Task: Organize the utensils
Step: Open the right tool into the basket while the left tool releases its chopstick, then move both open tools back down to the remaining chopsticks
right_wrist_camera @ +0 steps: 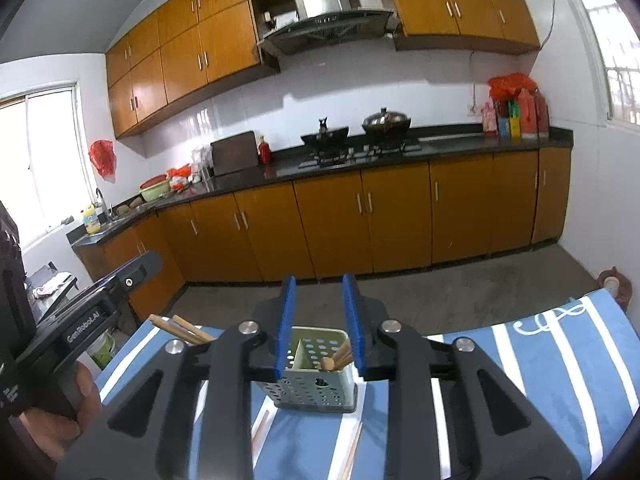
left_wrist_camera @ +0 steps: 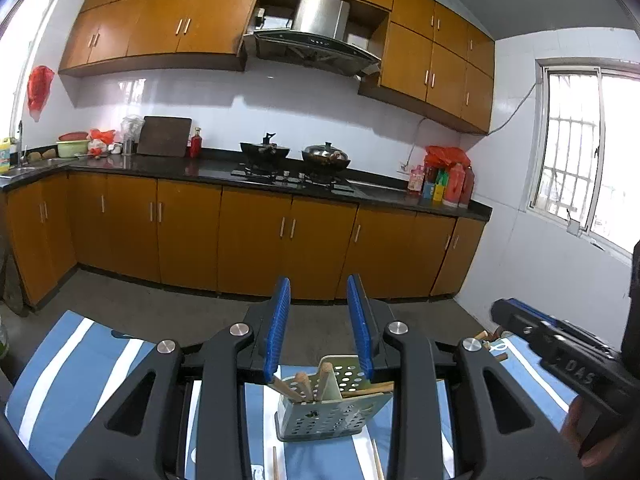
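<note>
A grey perforated utensil holder (left_wrist_camera: 332, 408) stands on the blue-and-white striped cloth (left_wrist_camera: 72, 364) and holds several wooden chopsticks (left_wrist_camera: 304, 384). My left gripper (left_wrist_camera: 320, 292) is open and empty, raised above and behind the holder. Loose chopsticks (left_wrist_camera: 276, 462) lie on the cloth in front of the holder. In the right wrist view the holder (right_wrist_camera: 316, 376) sits between my right gripper's (right_wrist_camera: 319, 284) open blue fingers (right_wrist_camera: 286, 320), which hold nothing. More chopsticks (right_wrist_camera: 182, 330) lie at the cloth's far left edge, and two (right_wrist_camera: 352, 450) lie near the holder.
The right gripper's body shows at the right of the left view (left_wrist_camera: 560, 344); the left gripper's body shows at the left of the right view (right_wrist_camera: 88, 320). Orange kitchen cabinets (left_wrist_camera: 256, 236) and a dark counter with pots (left_wrist_camera: 324, 156) stand across the floor.
</note>
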`<state>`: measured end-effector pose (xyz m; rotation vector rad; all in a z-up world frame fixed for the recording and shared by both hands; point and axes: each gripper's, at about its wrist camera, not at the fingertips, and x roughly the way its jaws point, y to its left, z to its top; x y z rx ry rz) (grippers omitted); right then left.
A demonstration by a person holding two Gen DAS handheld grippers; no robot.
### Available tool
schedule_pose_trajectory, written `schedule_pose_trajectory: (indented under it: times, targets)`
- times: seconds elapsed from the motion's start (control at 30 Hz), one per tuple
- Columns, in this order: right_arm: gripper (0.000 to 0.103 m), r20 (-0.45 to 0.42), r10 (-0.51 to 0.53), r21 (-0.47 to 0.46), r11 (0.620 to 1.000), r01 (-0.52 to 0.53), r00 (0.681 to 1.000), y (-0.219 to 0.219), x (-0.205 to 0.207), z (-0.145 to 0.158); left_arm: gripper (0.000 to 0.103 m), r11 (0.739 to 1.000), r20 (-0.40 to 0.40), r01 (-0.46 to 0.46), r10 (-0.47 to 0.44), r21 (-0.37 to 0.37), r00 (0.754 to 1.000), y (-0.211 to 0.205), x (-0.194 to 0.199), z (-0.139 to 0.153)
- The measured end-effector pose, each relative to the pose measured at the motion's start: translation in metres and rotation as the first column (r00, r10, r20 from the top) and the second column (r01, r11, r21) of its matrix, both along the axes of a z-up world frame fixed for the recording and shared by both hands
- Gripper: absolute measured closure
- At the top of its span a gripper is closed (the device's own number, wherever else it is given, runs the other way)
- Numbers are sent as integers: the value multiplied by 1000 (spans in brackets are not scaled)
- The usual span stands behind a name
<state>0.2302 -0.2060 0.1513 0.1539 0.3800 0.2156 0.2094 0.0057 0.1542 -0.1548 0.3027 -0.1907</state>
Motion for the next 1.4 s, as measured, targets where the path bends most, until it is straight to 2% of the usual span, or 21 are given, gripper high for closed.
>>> schedule_pose_trajectory:
  times: [0.17,0.3,0.37,0.47,0.57,0.67,0.8,0.97,1.17,1.3,1.4]
  targets:
    - [72,40,-17,-11,1000,17,999,-13,-34,2,73,1000,9,-18,18,-4,1000,14,-21,6]
    - [69,8,-53,-26,998,53,999,-26,-64,-26,70,999,-19,-46,46,9,999,32,-48,-9]
    - [69,-44,-67,-33,997,66,997,-31,-71,-49,65,997,-59,-72,74,23,996,43,-59,-26]
    - [69,-153,-63,-29,998,60,986,-32,-74,-91,64,993,-146,-99,108,69,983,53,-70,-62]
    - [69,-275,-61,-29,998,55,959,-26,-78,-143,64,989,-230,-93,118,116,966,56,-79,-102]
    - [69,-370,-36,-15,999,33,928,-11,-84,-183,64,988,-304,-71,110,137,946,52,-83,-135]
    - [69,-435,-8,-32,999,-7,900,16,-88,-216,64,989,-373,-40,92,144,923,43,-92,-170]
    - [72,-462,-22,-80,997,-16,887,32,-83,-232,64,989,-410,-9,69,145,909,33,-99,-189]
    - [81,-485,-63,-112,994,9,872,35,-74,-240,64,988,-426,14,52,151,903,27,-97,-196]
    - [95,-477,-100,-139,990,38,873,34,-70,-241,64,988,-445,32,40,153,895,21,-95,-203]
    - [95,-482,-124,-134,989,67,867,29,-65,-242,64,988,-460,45,29,149,887,16,-94,-208]
